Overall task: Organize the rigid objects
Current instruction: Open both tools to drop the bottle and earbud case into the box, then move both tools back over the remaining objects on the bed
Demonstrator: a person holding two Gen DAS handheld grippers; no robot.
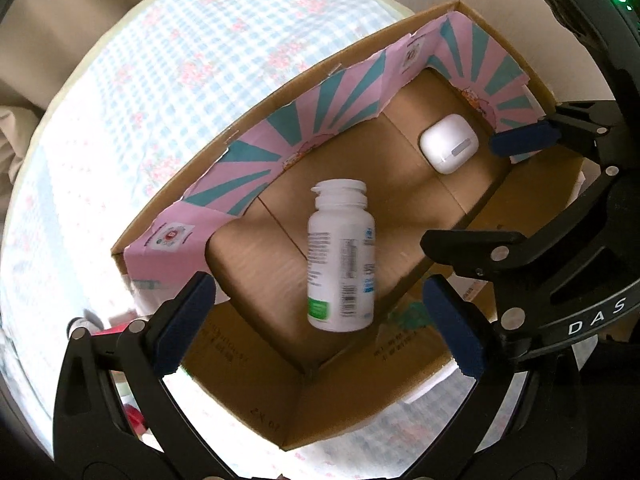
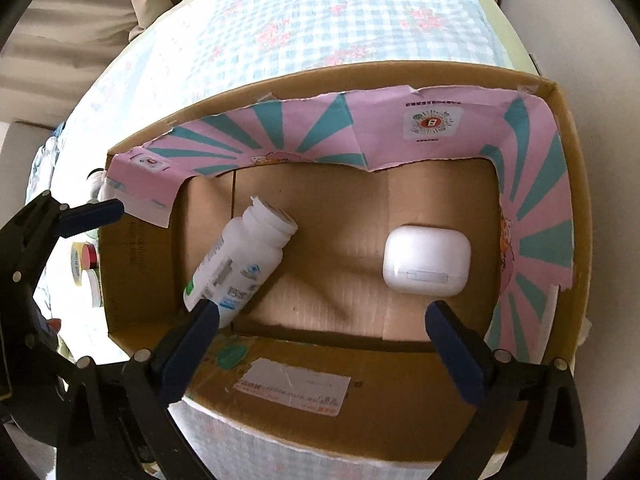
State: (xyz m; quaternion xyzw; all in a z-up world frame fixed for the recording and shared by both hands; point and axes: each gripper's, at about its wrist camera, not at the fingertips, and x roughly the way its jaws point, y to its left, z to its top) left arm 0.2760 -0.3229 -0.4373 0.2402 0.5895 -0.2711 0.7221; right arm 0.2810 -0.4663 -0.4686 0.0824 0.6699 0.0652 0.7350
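Both tools wide, empty: left tool (image 1: 320,328), right tool (image 2: 320,328). Bottle (image 1: 340,256), case (image 2: 426,260) lie loose in box (image 2: 568,208). Risk: bottle rolls if box is bumped.

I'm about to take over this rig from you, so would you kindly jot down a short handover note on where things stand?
Left gripper: open, empty, above the white bottle.
Right gripper: open, empty, above the earbud case.
Both items lie apart on the floor of the cardboard box, the bottle on its side.
Done: bottle and case are boxed.
Left: a tape roll and other small items outside the box's left wall may still need collecting.
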